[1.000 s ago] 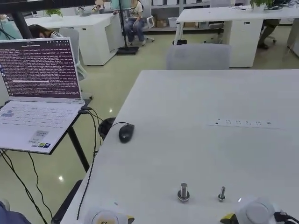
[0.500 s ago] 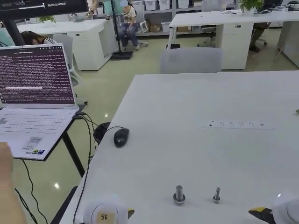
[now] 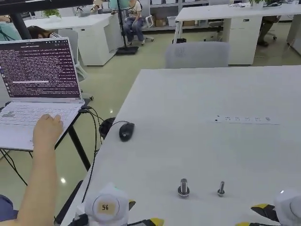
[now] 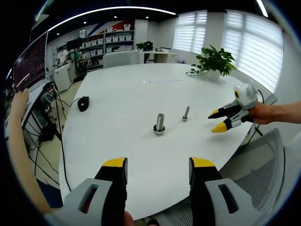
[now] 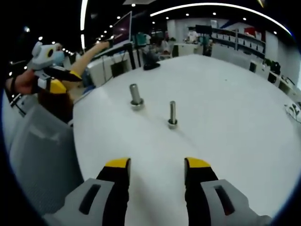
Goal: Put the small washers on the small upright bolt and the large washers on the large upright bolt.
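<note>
Since the left gripper (image 4: 157, 165) and the right gripper (image 5: 157, 165) are both open and empty near the big bolt (image 3: 183, 187), grab one washer gently and match its size.

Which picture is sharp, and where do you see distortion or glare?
Head view: sharp, evenly lit, table edges straight. Left gripper view: fisheye curves the table rim; window blinds glare. Right gripper view: softer, slightly blurred; large bolt and small bolt legible.

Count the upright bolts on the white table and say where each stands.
2. The large bolt stands near the table's front edge; the small bolt stands apart, to its right in the head view.
</note>
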Available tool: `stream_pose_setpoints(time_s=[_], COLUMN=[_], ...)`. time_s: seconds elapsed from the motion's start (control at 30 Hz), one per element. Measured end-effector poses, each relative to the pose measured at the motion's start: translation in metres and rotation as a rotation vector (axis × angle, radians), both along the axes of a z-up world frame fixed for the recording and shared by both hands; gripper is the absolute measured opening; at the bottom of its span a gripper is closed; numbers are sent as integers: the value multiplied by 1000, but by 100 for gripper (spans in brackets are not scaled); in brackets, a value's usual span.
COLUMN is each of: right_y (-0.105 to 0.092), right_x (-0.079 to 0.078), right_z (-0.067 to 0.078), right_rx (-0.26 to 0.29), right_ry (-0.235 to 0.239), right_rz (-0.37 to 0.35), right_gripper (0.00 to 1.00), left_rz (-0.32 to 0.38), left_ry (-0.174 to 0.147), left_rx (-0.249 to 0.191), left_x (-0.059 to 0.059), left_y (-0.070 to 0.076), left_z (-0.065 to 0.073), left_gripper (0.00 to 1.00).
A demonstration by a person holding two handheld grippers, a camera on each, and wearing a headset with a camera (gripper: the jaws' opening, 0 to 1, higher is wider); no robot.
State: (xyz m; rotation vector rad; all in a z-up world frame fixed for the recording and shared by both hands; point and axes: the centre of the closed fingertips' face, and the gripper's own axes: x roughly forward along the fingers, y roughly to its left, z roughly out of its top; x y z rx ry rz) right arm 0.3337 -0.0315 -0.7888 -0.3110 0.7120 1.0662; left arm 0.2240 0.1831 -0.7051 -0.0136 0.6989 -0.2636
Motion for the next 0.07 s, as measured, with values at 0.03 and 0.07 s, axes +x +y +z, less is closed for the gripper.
stream_pose_setpoints(time_s=[0.03,0.07], right_y=[0,0], right_x=[0,0], right_z=[0,0], right_rx=[1,3], right_ry=[-1,0], right_rz=[0,0], right_gripper=[47,47], left_rz=[2,4], left_ry=[0,0], left_rx=[1,1], left_x=[0,-1], left_y=[1,1], left_z=[0,0], left_gripper=[52,52])
